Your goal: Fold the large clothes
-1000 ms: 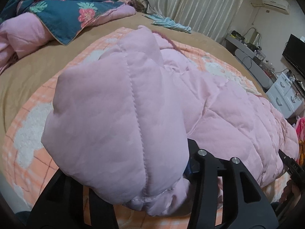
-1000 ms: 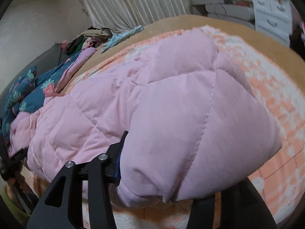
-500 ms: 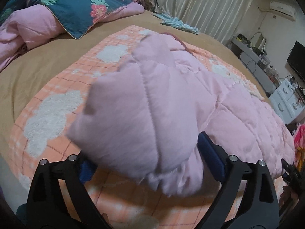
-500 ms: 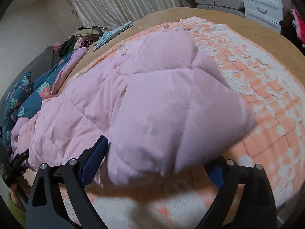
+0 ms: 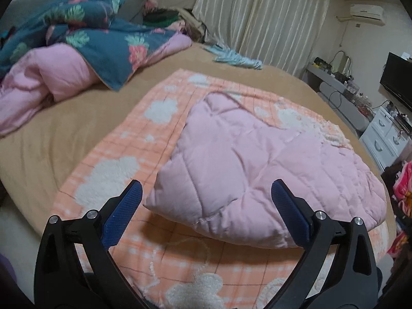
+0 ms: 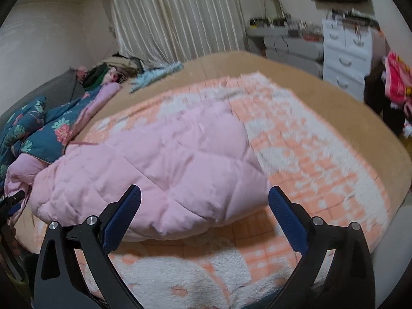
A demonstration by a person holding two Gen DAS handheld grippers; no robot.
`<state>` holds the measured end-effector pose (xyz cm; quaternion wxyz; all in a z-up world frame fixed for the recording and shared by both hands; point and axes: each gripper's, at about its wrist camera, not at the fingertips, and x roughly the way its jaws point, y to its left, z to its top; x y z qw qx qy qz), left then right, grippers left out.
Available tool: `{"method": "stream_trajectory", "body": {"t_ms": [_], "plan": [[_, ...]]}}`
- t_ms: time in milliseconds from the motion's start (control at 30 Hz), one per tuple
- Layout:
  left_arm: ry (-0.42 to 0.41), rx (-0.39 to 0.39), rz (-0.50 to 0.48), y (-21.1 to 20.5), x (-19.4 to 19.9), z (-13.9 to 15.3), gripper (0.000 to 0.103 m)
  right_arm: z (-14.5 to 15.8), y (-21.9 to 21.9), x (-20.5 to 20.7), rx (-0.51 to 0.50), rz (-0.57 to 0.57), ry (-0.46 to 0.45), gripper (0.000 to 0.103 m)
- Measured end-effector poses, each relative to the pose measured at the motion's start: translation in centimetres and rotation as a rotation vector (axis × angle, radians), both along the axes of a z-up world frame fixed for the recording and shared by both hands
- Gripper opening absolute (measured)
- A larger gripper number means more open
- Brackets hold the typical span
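Note:
A pink quilted jacket [image 5: 257, 159] lies folded and flat on an orange-and-white fleece blanket [image 5: 116, 159] spread over the bed. My left gripper [image 5: 207, 184] hovers above and short of the jacket's near left corner. Its jaws are opening wide, and the blue pads [image 5: 123, 213] touch nothing. In the right wrist view the same jacket [image 6: 167, 159] lies on the blanket [image 6: 309, 159]. My right gripper [image 6: 204, 190] hangs over the jacket's near right corner, jaws also opening, with its pads [image 6: 288, 221] clear of the fabric.
A dark floral duvet [image 5: 103, 38] and a pink comforter [image 5: 51, 72] are heaped at the bed's far left. A light blue garment [image 5: 237, 59] lies near the curtains. White drawers [image 6: 345, 51], a desk and a TV [image 5: 396, 77] stand at the right.
Both grippers let go of the jacket's folded edge, spread their jaws wide and drew back and up. The jacket settled flat on the blanket.

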<state>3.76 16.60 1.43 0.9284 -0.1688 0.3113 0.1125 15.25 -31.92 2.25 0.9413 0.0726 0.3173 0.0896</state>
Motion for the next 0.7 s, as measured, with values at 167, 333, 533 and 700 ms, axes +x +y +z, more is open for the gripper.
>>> {"method": "stream_trajectory", "body": {"t_ms": [167,333,533,700], "plan": [[-0.026,0.011,-0.037,-1.5,-0.9,1.6,0.094,2.6,1.2,-2.2,-0.036,0.036,-0.082,0.099],[-0.063,0.02,-0.069,-2.9,-1.8,3.0,0.094,4.3,2.5,-4.4,-0.077,0.073,-0.137,0.099],[-0.076,0.034,-0.118,-4.9,-2.8,3.4,0.094,5.4,4.1,-6.8,-0.108,0.115,-0.176,0.099],[-0.072,0.032,-0.154,-6.6,-3.5,2.7,0.094,4.8,6.0,-8.2,-0.135,0.167,-0.168,0.099]]}}
